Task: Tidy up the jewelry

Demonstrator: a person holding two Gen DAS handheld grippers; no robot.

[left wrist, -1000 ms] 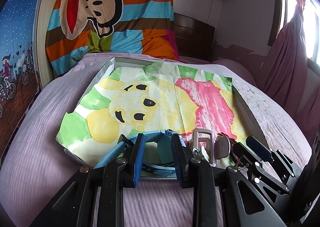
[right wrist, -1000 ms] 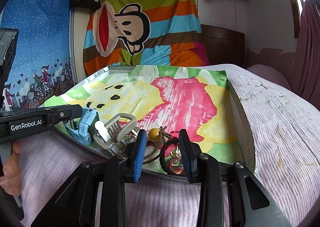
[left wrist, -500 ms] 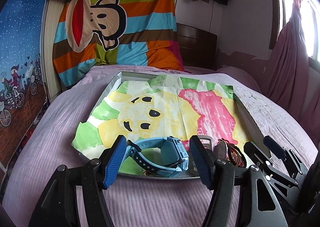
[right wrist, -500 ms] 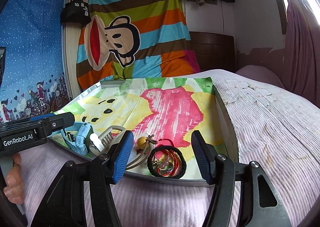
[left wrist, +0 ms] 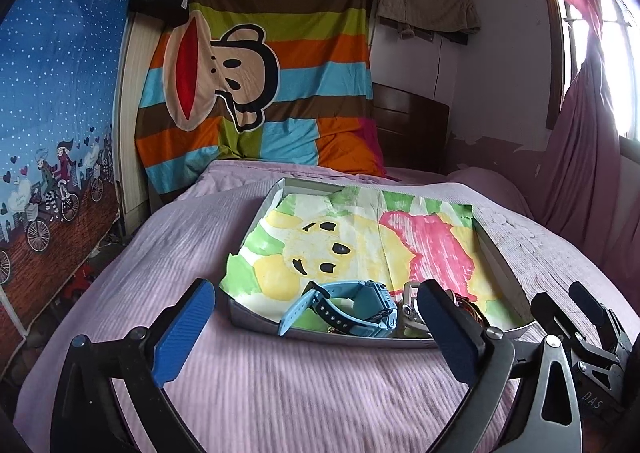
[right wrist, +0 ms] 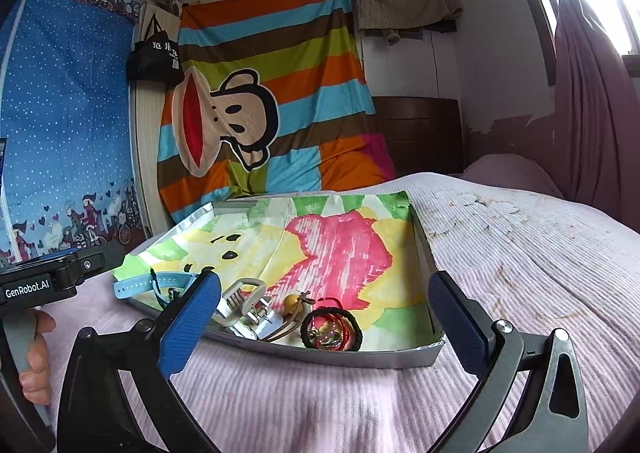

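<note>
A shallow silver tray lined with a painted paper sheet lies on the pink bed. At its near edge rest a light blue watch, a beige hair clip, a yellow bead on a cord and a black bracelet ringing red trinkets. My left gripper hovers just short of the tray, jaws opening wide, the watch beyond them and untouched. My right gripper hangs before the bracelet, its jaws also opening, with nothing pressed between its pads.
The left tool's black body and the hand holding it show at the right wrist view's left edge. A striped monkey blanket drapes the headboard. A purple curtain hangs at the right.
Both grippers opened from nearly closed to wide and drew back and up from the tray. The watch and the bracelet that sat between their pads stay in the tray.
</note>
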